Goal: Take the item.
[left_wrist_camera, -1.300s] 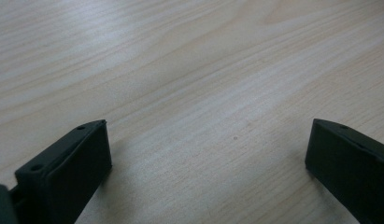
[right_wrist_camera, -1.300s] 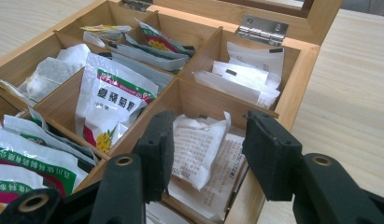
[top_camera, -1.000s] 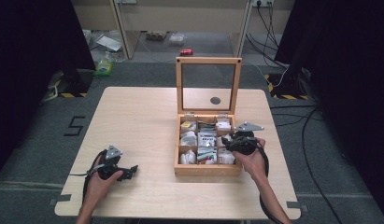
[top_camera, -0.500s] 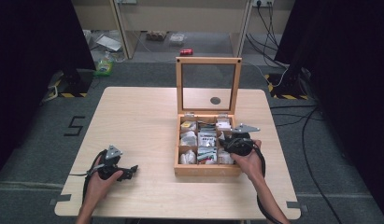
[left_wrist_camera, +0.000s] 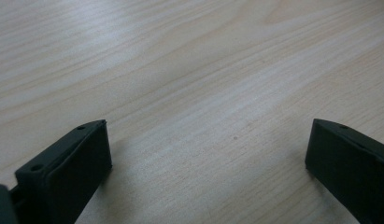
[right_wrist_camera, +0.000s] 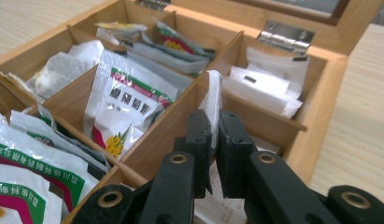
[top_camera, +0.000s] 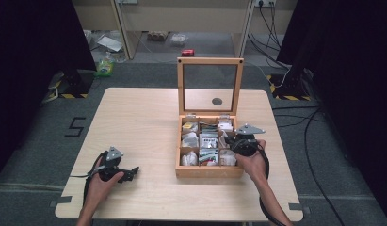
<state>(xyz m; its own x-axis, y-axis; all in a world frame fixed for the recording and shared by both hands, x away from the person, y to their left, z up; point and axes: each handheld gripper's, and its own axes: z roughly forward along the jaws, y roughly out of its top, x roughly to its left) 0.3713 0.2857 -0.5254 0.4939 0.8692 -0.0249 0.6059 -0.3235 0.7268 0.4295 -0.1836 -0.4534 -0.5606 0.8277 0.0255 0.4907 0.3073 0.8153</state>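
The right gripper (right_wrist_camera: 213, 140) has just been closing and now pinches a white tea sachet (right_wrist_camera: 213, 100) standing upright in the middle right-hand compartment of the wooden tea box (top_camera: 207, 172), which sits open toward the table's right edge. The left gripper (left_wrist_camera: 203, 154) rests near the table's (top_camera: 144, 117) front left corner, its jaws spread wide over bare wood.

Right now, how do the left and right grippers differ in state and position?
The left gripper has its jaws wide apart with nothing between them; the right gripper has just closed on a white sachet. The left rests over bare table; the right reaches into the wooden box, in its right middle compartment. Both are hand-held with black jaws.
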